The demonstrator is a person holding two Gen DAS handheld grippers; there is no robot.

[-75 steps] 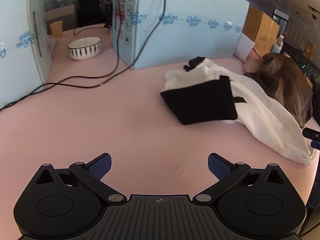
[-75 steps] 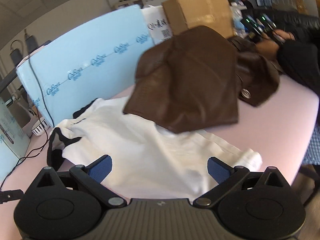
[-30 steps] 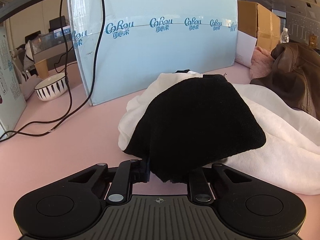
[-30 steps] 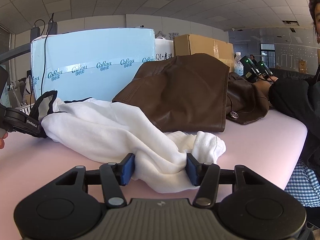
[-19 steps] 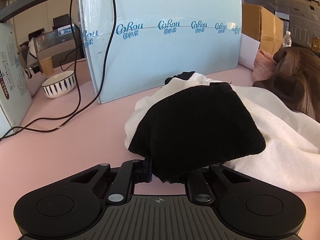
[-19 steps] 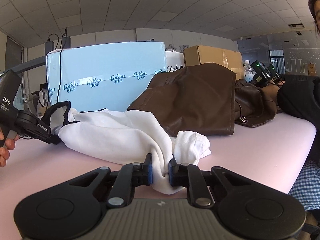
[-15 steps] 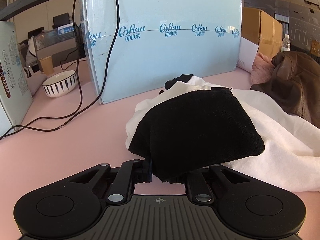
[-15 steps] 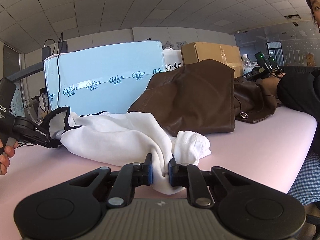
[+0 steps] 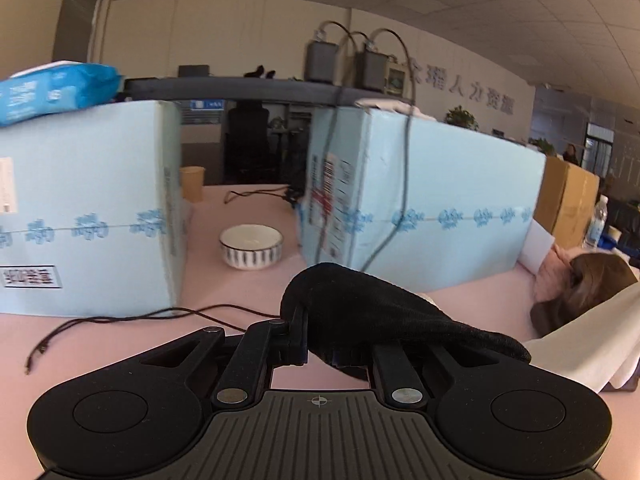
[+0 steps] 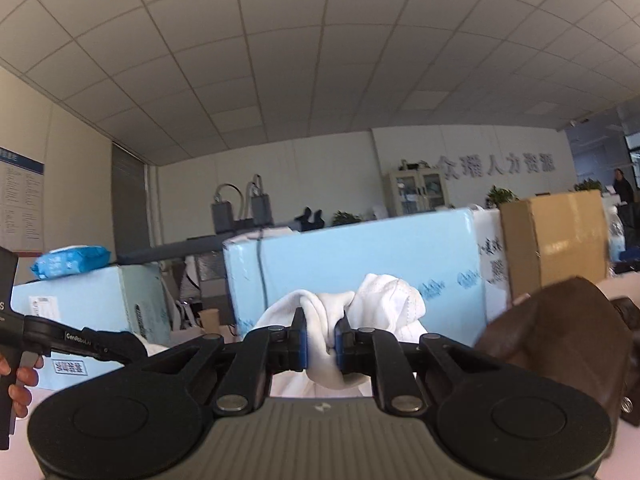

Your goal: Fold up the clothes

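Note:
The garment is white with black parts. My left gripper (image 9: 340,344) is shut on its black end (image 9: 384,312), held up off the pink table (image 9: 248,284); the white body (image 9: 584,344) trails off to the right. My right gripper (image 10: 322,346) is shut on a bunch of the white fabric (image 10: 360,304), lifted high, facing the ceiling and far wall. The left gripper (image 10: 100,350) also shows at the left edge of the right wrist view, holding the black end.
Two light blue boxes (image 9: 84,220) (image 9: 420,208) stand on the table, with a striped bowl (image 9: 251,247) and a paper cup (image 9: 192,183) between them. Black cables (image 9: 120,318) lie on the table. A brown leather jacket (image 10: 560,336) and a cardboard box (image 10: 556,240) are at right.
Both grippers have risen, lifting the garment off the table. The views tilted upward: the left now sees both boxes and the bowl, the right sees mostly ceiling.

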